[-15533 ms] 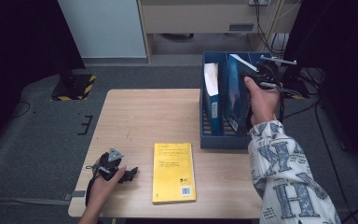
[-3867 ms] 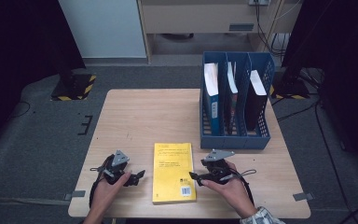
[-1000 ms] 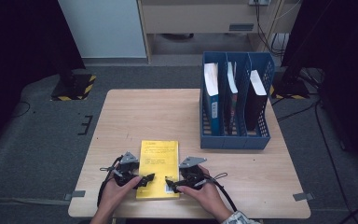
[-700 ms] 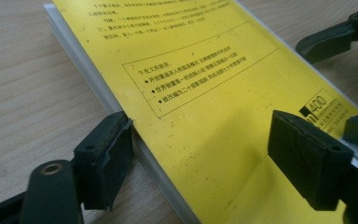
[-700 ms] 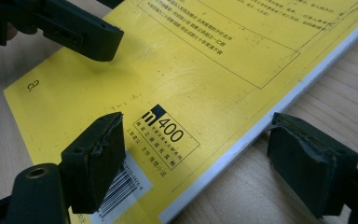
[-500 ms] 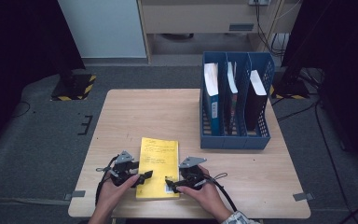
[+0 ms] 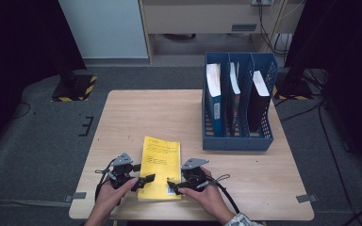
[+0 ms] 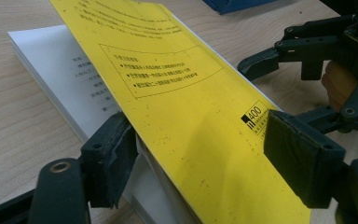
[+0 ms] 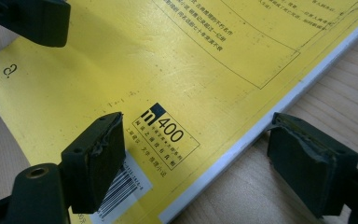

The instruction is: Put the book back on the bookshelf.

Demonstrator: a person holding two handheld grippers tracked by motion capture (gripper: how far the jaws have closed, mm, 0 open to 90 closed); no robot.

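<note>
A: Book status?

B: Yellow book is lying on the desk at its near edge, in front of the blue file rack. It's sitting left of where it was four seconds ago, now turned slightly.

A: Left tool?

B: Left tool is working the book's left edge. One jaw is sitting under the raised yellow cover, the other above it, not pressing. The jaws have just been opening again after closing. A second ago the cover looked flatter.

A: Right tool?

B: Right tool is straddling the near right corner by the barcode, spread, one jaw over the cover, one off the edge over the desk. No pinch.
</note>
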